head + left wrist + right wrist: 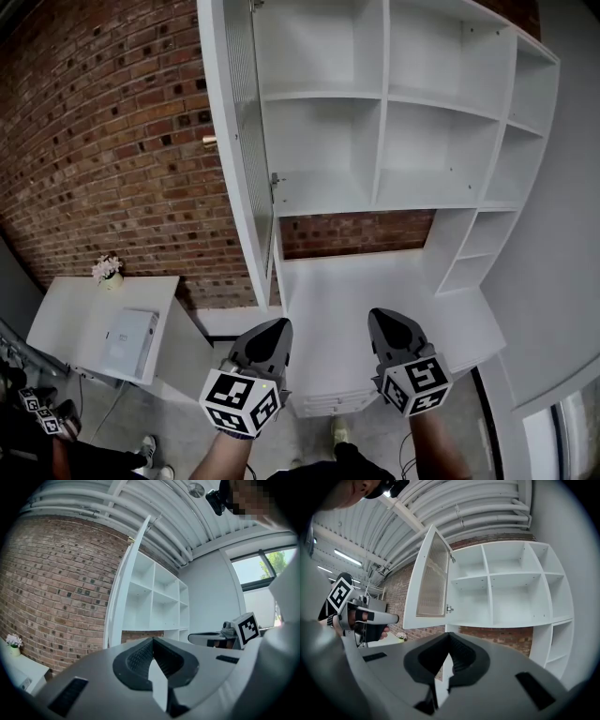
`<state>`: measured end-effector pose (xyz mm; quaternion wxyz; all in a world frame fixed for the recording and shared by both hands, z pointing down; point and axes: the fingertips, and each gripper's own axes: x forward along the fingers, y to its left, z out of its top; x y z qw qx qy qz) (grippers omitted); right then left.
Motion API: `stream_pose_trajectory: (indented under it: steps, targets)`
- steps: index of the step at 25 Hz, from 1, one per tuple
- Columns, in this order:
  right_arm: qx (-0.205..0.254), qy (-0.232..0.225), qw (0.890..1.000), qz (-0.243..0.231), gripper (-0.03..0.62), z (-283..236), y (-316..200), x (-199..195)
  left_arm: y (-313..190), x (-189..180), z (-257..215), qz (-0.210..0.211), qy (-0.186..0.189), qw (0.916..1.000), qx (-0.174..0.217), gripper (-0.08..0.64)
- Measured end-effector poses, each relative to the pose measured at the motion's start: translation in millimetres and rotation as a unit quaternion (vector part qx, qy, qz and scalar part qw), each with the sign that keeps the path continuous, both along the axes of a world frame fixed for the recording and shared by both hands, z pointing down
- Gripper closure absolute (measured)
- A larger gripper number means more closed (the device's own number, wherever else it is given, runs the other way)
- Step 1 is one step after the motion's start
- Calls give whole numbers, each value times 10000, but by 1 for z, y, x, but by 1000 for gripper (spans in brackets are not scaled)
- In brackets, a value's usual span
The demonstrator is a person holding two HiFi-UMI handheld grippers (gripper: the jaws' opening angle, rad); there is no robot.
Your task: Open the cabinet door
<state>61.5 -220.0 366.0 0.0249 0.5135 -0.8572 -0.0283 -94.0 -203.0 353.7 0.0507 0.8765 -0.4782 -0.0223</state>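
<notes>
The white cabinet (394,112) hangs on a brick wall, its shelves bare. Its door (239,141) stands swung wide open to the left, edge-on to me, with a brass knob (208,141) on its far side. The door's ribbed glass panel (431,576) shows in the right gripper view, and the door (123,592) also shows in the left gripper view. My left gripper (281,323) and right gripper (378,314) hang side by side below the cabinet, well apart from the door. Both are shut with nothing between the jaws.
A white desk top (347,300) runs under the cabinet, with drawers (328,403) at its front. At the left stands a low white table (66,323) with a flower pot (108,270) and a white box (131,342). Brick wall (94,141) fills the left.
</notes>
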Motion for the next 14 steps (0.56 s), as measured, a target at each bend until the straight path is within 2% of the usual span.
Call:
stream_pose_trajectory:
  steps: [14]
  targets:
    - [45,35,10000,-44,589,2,-1,-10,0,-11,9,-83,26,9999,-83,554]
